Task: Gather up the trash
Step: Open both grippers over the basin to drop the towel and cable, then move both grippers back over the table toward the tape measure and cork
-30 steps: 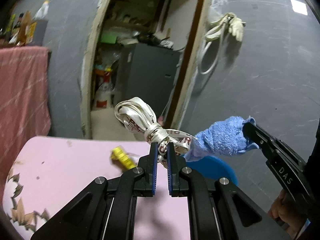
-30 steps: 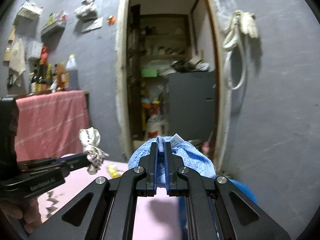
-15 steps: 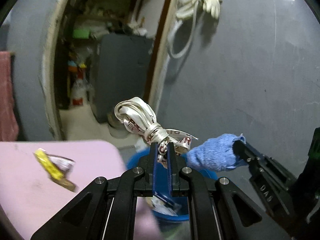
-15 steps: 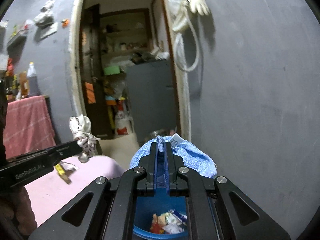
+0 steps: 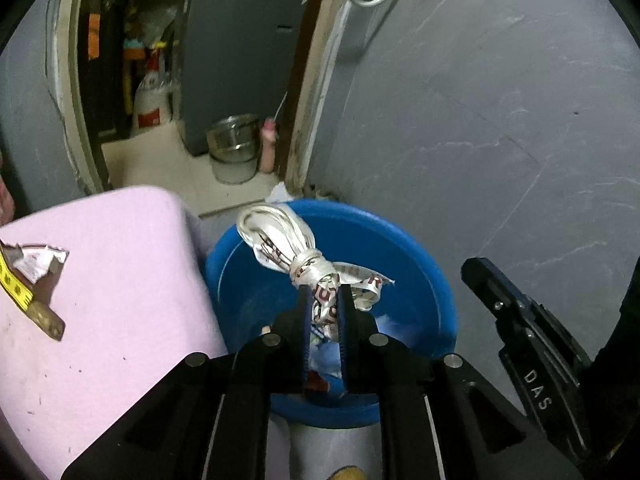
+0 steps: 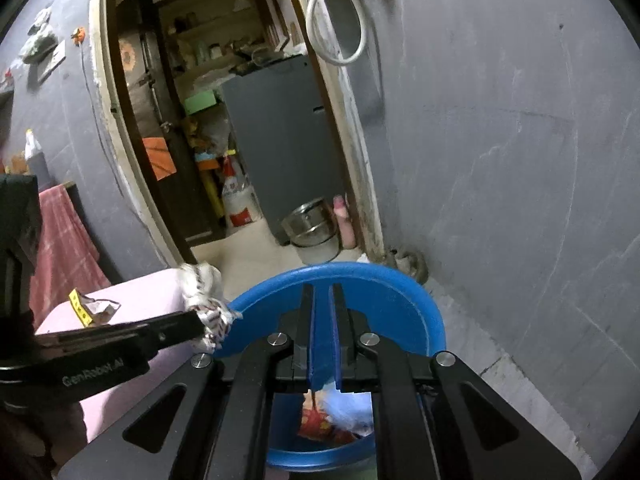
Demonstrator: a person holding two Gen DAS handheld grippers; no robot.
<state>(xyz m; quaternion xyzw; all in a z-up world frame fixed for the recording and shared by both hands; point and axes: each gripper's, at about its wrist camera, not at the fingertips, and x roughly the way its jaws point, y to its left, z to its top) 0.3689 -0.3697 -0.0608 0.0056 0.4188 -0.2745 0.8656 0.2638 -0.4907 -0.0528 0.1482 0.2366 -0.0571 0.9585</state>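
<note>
My left gripper (image 5: 322, 300) hangs over the blue bin (image 5: 420, 280). A knotted white ribbon bundle with red print (image 5: 280, 240) sits between its pads, and the jaws are opening. From the right wrist view the same left gripper (image 6: 196, 322) and ribbon bundle (image 6: 200, 284) show at the bin's left rim. My right gripper (image 6: 322, 292) is shut with nothing in it, pointing over the blue bin (image 6: 400, 292). A light blue cloth (image 6: 348, 404) lies inside on red wrappers (image 6: 316, 424). The right gripper (image 5: 472, 270) also shows at the right.
A pink table (image 5: 120, 280) stands left of the bin, with a yellow and silver wrapper (image 5: 24, 276) on it. A grey wall (image 5: 500, 120) rises right behind the bin. Through the doorway stand a steel pot (image 5: 234, 144) and a grey cabinet (image 5: 240, 40).
Both grippers swung right and down, from above the pink table to over the blue bin. The blue cloth has left the right gripper and now lies in the bin.
</note>
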